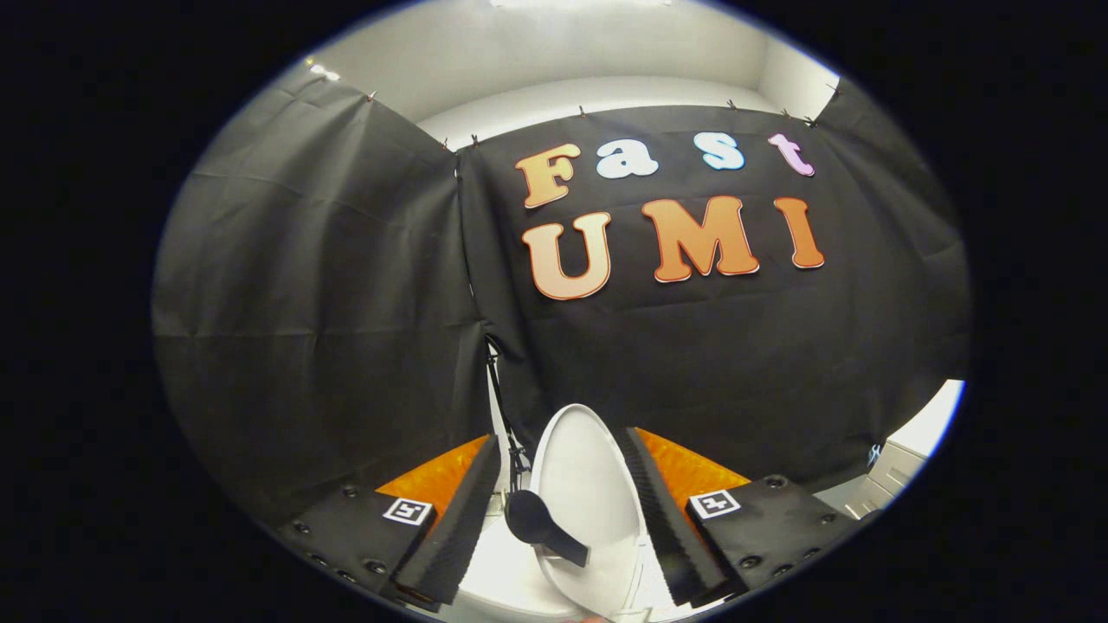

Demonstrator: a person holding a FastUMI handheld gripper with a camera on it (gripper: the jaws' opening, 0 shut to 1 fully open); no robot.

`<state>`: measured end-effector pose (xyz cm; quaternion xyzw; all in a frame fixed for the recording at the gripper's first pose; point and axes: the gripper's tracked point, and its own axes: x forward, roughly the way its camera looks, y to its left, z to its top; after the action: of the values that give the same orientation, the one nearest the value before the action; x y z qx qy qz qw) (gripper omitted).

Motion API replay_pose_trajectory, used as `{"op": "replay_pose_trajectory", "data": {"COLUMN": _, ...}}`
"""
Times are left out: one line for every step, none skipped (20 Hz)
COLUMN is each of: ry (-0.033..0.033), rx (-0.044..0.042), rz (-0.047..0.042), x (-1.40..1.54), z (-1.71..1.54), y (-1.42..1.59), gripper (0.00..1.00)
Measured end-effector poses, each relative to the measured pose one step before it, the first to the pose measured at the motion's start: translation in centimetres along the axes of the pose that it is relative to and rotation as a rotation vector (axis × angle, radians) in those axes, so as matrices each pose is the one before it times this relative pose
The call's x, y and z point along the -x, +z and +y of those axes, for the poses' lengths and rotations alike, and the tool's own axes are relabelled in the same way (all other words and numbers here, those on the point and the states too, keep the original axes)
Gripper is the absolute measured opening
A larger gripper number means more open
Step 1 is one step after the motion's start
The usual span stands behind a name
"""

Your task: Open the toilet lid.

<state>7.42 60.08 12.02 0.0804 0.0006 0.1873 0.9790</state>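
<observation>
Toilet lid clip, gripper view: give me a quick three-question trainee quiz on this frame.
1. True or false: the toilet lid is raised rather than lying flat.
2. Where is the lid relative to the claw fingers? A) between them B) left of both C) far beyond them
3. What dark part sticks out from the lid?

Key: 1 true. 2 A; the fingers stand open either side, and whether either finger touches the lid cannot be told. 3 The black handle.

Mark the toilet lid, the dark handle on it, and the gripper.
toilet lid [582, 472]: gripper view, bare white face, raised between the fingers.
dark handle [541, 526]: gripper view, its rounded end on the lid.
gripper [563, 519]: gripper view, midway between its open fingers.
</observation>
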Motion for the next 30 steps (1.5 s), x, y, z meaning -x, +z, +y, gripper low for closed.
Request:
{"op": "replay_pose_trajectory", "data": {"ry": -0.00242, "rx": 0.01070, "rz": -0.00672, "x": 0.107, "z": -0.614, "y": 0.490, "gripper": 0.84}}
{"op": "replay_pose_trajectory", "data": {"ry": -0.00401, "rx": 0.01417, "rz": -0.00711, "x": 0.214, "z": -0.825, "y": 0.406, "gripper": 0.86}}
{"op": "replay_pose_trajectory", "data": {"ry": -0.00082, "rx": 0.01253, "rz": -0.00461, "x": 0.168, "z": -0.799, "y": 0.509, "gripper": 0.87}}
{"op": "replay_pose_trajectory", "data": {"ry": 0.00140, "rx": 0.00840, "rz": -0.00124, "x": 0.268, "z": -0.860, "y": 0.340, "gripper": 0.89}}
{"op": "replay_pose_trajectory", "data": {"ry": -0.00128, "rx": 0.01146, "rz": -0.00287, "x": 0.440, "z": -0.921, "y": 0.420, "gripper": 0.91}}
{"op": "replay_pose_trajectory", "data": {"ry": -0.00578, "rx": 0.01534, "rz": -0.00483, "x": 0.401, "z": -1.140, "y": 0.387, "gripper": 0.93}}
{"op": "replay_pose_trajectory", "data": {"ry": -0.00826, "rx": 0.01487, "rz": -0.00335, "x": 0.229, "z": -1.190, "y": 0.429, "gripper": 0.94}}
{"op": "replay_pose_trajectory", "data": {"ry": -0.00960, "rx": 0.01093, "rz": -0.00278, "x": 0.337, "z": -1.358, "y": 0.215, "gripper": 0.96}}
{"op": "replay_pose_trajectory", "data": {"ry": -0.00682, "rx": 0.01022, "rz": -0.00278, "x": 0.389, "z": -1.226, "y": 0.152, "gripper": 0.96}}
{"op": "replay_pose_trajectory", "data": {"ry": -0.00679, "rx": 0.00699, "rz": 0.00147, "x": 0.419, "z": -1.238, "y": 0.112, "gripper": 0.96}}
{"op": "replay_pose_trajectory", "data": {"ry": -0.01353, "rx": 0.00599, "rz": 0.00286, "x": 0.473, "z": -1.484, "y": -0.049, "gripper": 0.96}}
{"op": "replay_pose_trajectory", "data": {"ry": -0.01032, "rx": 0.00519, "rz": -0.00031, "x": 0.625, "z": -1.342, "y": 0.026, "gripper": 0.95}}
{"op": "replay_pose_trajectory", "data": {"ry": -0.00589, "rx": 0.00651, "rz": -0.00486, "x": 0.722, "z": -1.176, "y": 0.190, "gripper": 0.94}}
{"op": "replay_pose_trajectory", "data": {"ry": -0.00648, "rx": 0.00661, "rz": -0.00775, "x": 0.665, "z": -1.365, "y": 0.096, "gripper": 0.94}}
{"op": "replay_pose_trajectory", "data": {"ry": -0.00441, "rx": 0.00175, "rz": -0.01133, "x": 0.687, "z": -1.268, "y": 0.057, "gripper": 0.94}}
{"op": "replay_pose_trajectory", "data": {"ry": 0.00332, "rx": -0.00321, "rz": -0.01108, "x": 0.716, "z": -1.108, "y": 0.051, "gripper": 0.94}}
{"op": "replay_pose_trajectory", "data": {"ry": 0.00649, "rx": -0.00349, "rz": -0.00809, "x": 0.855, "z": -1.106, "y": -0.072, "gripper": 0.94}}
{"op": "replay_pose_trajectory", "data": {"ry": 0.00158, "rx": -0.00116, "rz": -0.00641, "x": 0.766, "z": -1.221, "y": -0.172, "gripper": 0.94}}
{"op": "replay_pose_trajectory", "data": {"ry": -0.00579, "rx": 0.00125, "rz": -0.00692, "x": 0.586, "z": -1.324, "y": -0.068, "gripper": 0.94}}
{"op": "replay_pose_trajectory", "data": {"ry": -0.01292, "rx": 0.00455, "rz": -0.00555, "x": 0.713, "z": -1.501, "y": -0.221, "gripper": 0.94}}
{"op": "replay_pose_trajectory", "data": {"ry": -0.01805, "rx": 0.00595, "rz": -0.00617, "x": 0.770, "z": -1.685, "y": -0.118, "gripper": 0.94}}
{"op": "replay_pose_trajectory", "data": {"ry": -0.02067, "rx": 0.00440, "rz": -0.00790, "x": 0.763, "z": -1.659, "y": -0.282, "gripper": 0.94}}
{"op": "replay_pose_trajectory", "data": {"ry": -0.01201, "rx": -0.00107, "rz": -0.00631, "x": 0.616, "z": -1.310, "y": -0.080, "gripper": 0.94}}
{"op": "replay_pose_trajectory", "data": {"ry": -0.00801, "rx": -0.00290, "rz": -0.00555, "x": 0.569, "z": -1.235, "y": -0.275, "gripper": 0.94}}
{"op": "replay_pose_trajectory", "data": {"ry": -0.01007, "rx": 0.00057, "rz": -0.01025, "x": 0.625, "z": -1.307, "y": -0.073, "gripper": 0.94}}
{"op": "replay_pose_trajectory", "data": {"ry": -0.01630, "rx": 0.00602, "rz": -0.01003, "x": 0.722, "z": -1.534, "y": -0.055, "gripper": 0.94}}
{"op": "replay_pose_trajectory", "data": {"ry": -0.00484, "rx": 0.00919, "rz": -0.00712, "x": 0.526, "z": -1.149, "y": -0.002, "gripper": 0.94}}
{"op": "replay_pose_trajectory", "data": {"ry": -0.00408, "rx": 0.01011, "rz": -0.00142, "x": 0.558, "z": -0.818, "y": -0.193, "gripper": 0.94}}
{"op": "replay_pose_trajectory", "data": {"ry": -0.00397, "rx": 0.00819, "rz": 0.00800, "x": 0.549, "z": -0.797, "y": -0.530, "gripper": 0.94}}
{"op": "replay_pose_trajectory", "data": {"ry": -0.00016, "rx": 0.00193, "rz": 0.00989, "x": 0.586, "z": -0.721, "y": -0.641, "gripper": 0.94}}
